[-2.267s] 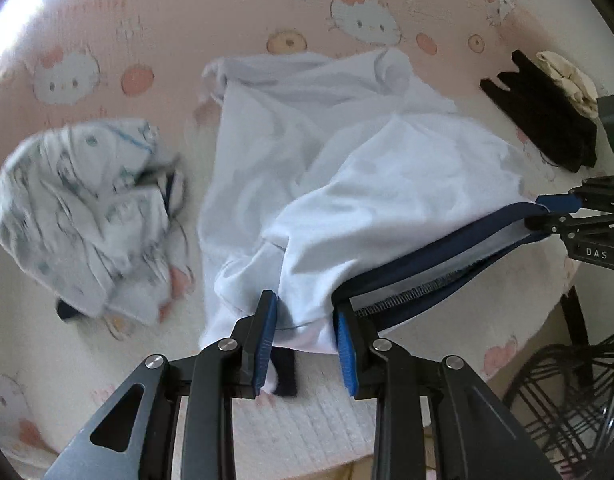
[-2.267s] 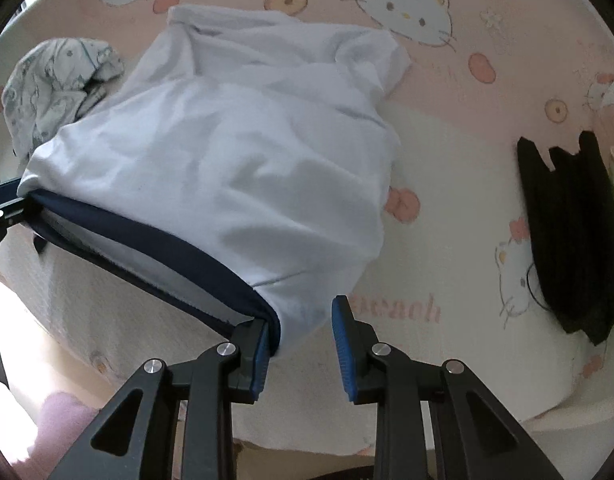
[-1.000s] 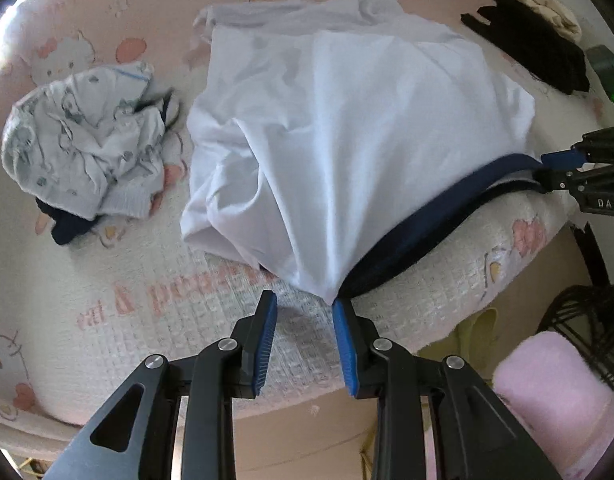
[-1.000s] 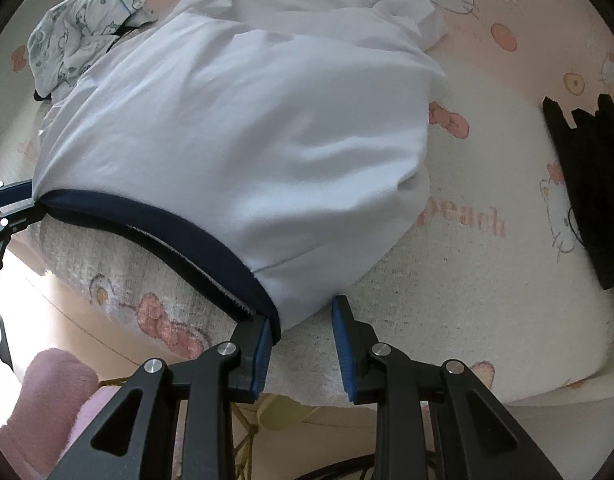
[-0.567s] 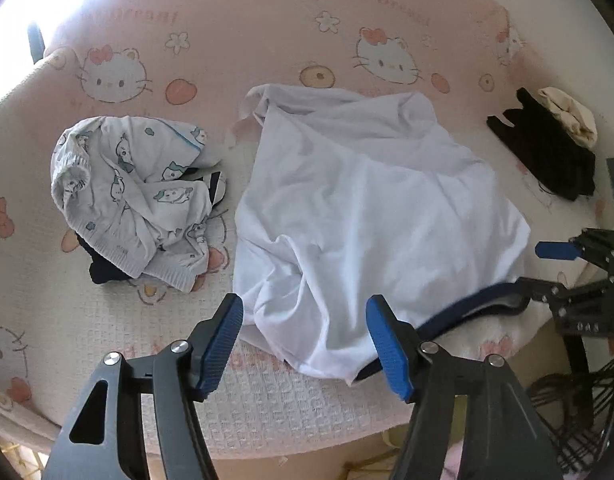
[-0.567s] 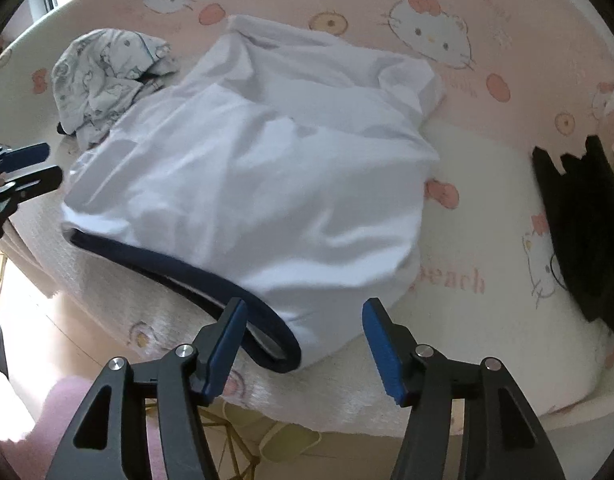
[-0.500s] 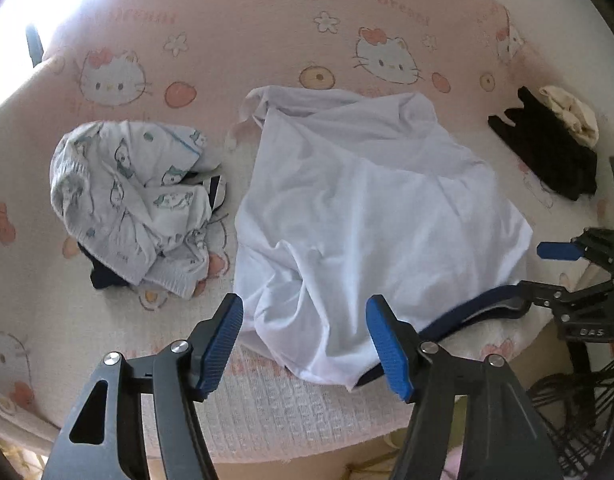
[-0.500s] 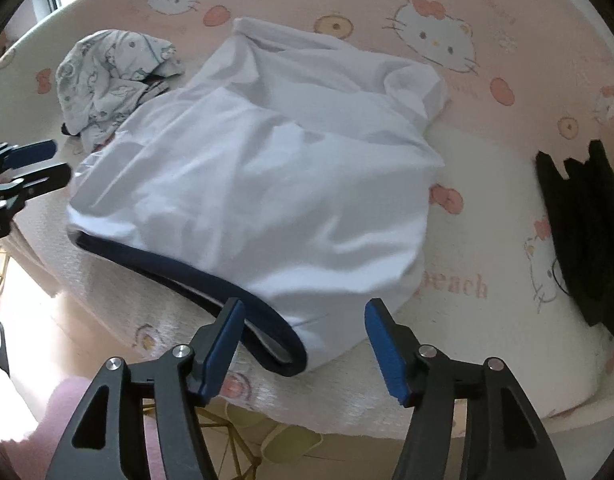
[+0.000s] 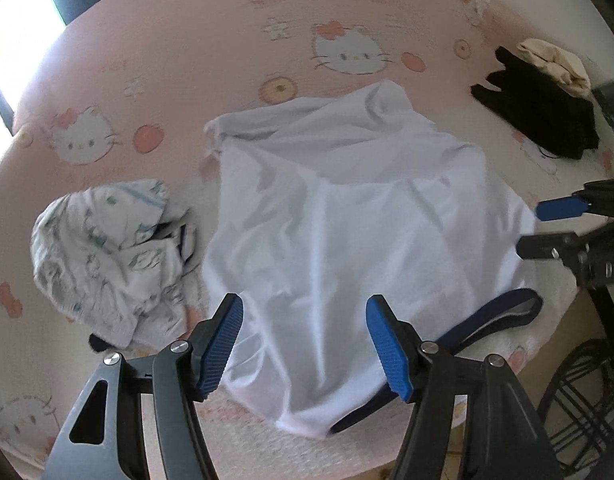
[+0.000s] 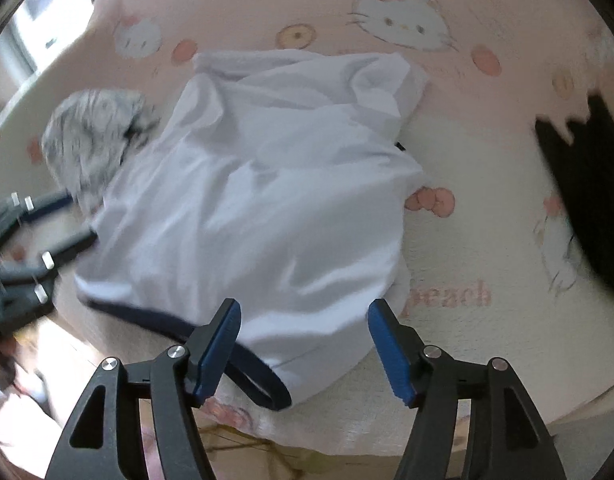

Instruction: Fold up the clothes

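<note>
- White cotton garment with a dark navy hem band (image 9: pixel 347 240) spread loosely over the middle of a pink cartoon-cat printed bedspread (image 9: pixel 187 60), wrinkled, the navy band curling free at the near edge; same garment (image 10: pixel 259 208) seen from the other side, band looped just beyond the fingertips.
- Left gripper (image 9: pixel 305 344) with black arms and blue ribbed pads, jaws spread wide, holding nothing, poised above the near edge of the white cloth.
- Right gripper (image 10: pixel 303 344) likewise released, blue pads (image 10: pixel 389 350) far apart, nothing between them, hovering over the corner where the navy band loops.
- In the left wrist view, right gripper (image 9: pixel 547 224) visible at the right side of the garment, fingers parted and clear of the cloth.
- In the right wrist view, left gripper (image 10: pixel 35 236) blurred at the left edge, beside the garment.
- Crumpled pale patterned garment (image 9: pixel 107 256) just left of the white one, a dark item partly tucked beneath.
- Black folded clothing (image 9: pixel 539 112) far right, well apart, with a cream fabric piece (image 9: pixel 555 60) touching behind it.
- Black wire rack (image 9: pixel 587 392) below the bed edge, right.
</note>
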`<action>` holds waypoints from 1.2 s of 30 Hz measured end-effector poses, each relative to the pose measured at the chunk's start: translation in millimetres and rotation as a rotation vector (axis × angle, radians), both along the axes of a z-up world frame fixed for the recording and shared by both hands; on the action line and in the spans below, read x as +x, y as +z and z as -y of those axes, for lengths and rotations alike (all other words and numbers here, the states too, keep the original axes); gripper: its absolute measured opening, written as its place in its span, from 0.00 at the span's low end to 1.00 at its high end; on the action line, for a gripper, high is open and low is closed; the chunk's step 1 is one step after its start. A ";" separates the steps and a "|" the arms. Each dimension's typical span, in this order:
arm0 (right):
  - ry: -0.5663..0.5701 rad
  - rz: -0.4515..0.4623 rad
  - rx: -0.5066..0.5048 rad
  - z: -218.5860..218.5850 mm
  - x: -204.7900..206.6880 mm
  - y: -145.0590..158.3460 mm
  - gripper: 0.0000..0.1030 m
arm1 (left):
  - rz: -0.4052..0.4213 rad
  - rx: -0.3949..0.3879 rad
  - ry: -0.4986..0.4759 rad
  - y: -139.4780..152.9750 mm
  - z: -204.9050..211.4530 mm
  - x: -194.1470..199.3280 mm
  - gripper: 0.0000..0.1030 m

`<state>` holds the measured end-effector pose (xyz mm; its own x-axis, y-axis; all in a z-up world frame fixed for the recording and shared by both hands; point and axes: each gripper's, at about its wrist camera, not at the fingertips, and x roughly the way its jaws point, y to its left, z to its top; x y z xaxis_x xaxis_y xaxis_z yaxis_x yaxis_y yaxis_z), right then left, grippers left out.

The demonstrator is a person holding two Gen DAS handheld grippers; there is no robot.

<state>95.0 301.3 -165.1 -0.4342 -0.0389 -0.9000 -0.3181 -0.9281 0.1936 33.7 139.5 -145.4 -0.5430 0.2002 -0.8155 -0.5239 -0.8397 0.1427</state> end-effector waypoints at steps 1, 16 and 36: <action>-0.016 -0.006 -0.054 -6.7 1.7 -2.1 0.66 | 0.003 0.000 -0.009 0.2 -4.3 -0.5 0.60; -0.396 -0.118 -0.671 -83.3 47.3 -59.4 0.70 | 0.026 0.000 -0.172 4.0 -57.5 -4.9 0.60; -0.325 -0.272 -0.792 -69.1 0.1 -32.3 0.25 | 0.419 0.256 -0.168 -14.9 -79.3 -28.4 0.60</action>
